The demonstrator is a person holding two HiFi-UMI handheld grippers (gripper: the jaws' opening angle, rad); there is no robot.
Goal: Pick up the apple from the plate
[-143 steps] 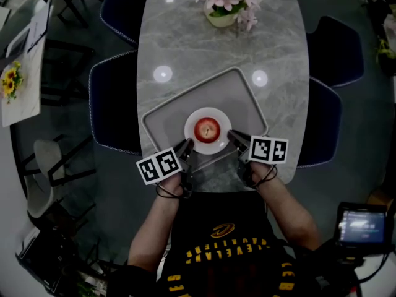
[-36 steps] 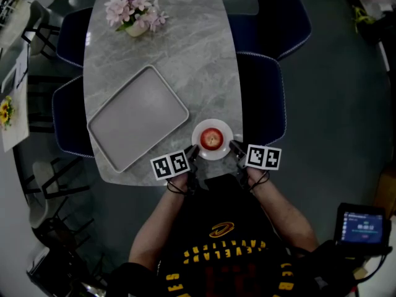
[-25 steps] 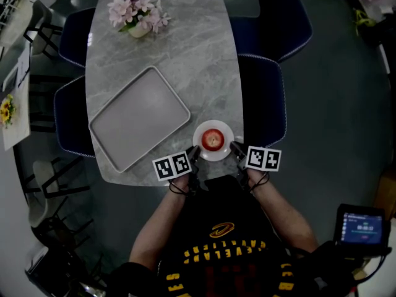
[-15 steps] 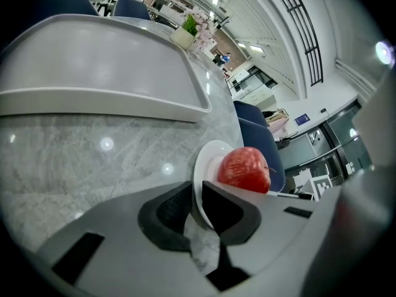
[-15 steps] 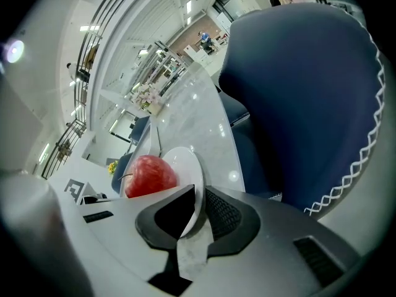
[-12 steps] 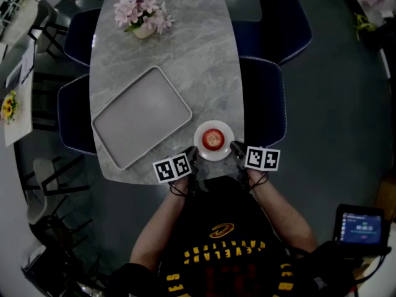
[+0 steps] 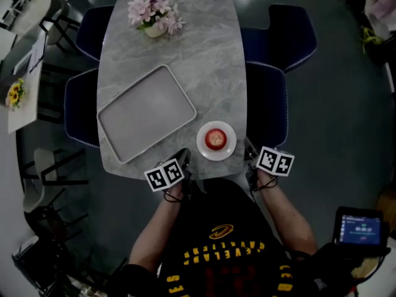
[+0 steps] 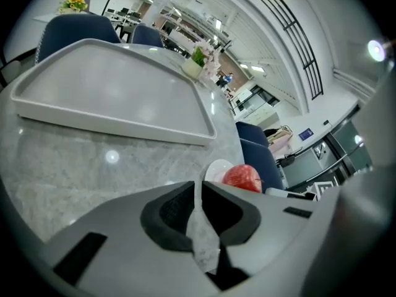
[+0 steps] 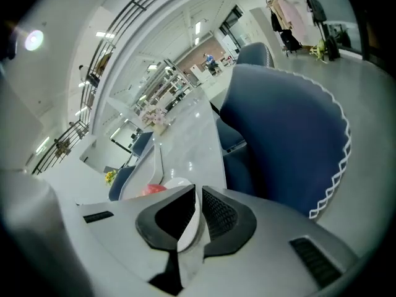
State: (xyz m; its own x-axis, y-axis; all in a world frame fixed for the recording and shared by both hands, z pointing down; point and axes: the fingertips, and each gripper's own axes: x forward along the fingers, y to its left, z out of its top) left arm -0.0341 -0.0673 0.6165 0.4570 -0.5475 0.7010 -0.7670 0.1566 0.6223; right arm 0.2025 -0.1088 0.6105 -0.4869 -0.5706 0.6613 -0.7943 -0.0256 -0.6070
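Fingers first: my left fingers point(image 8: 170, 212) stand a thin slit apart with nothing between them, and my right fingers point(image 9: 223, 218) are the same, empty. The apple point(image 7: 215, 138) sits mid-plate point(image 7: 229, 151), at 1 o'clock from my left and 10 o'clock from my right. I judge it firm, smooth and fairly weighty, likely to squirt out of a high pinch. I would spread wide and take it across its broadest middle. The plate lies near the surface's point(image 7: 204, 60) edge, which runs close at 6 and 3 o'clock, with a blue chair point(image 7: 267, 104) beyond. The tray point(image 7: 117, 119) lies at 10 o'clock. Bare stone at 12 o'clock gives open room.
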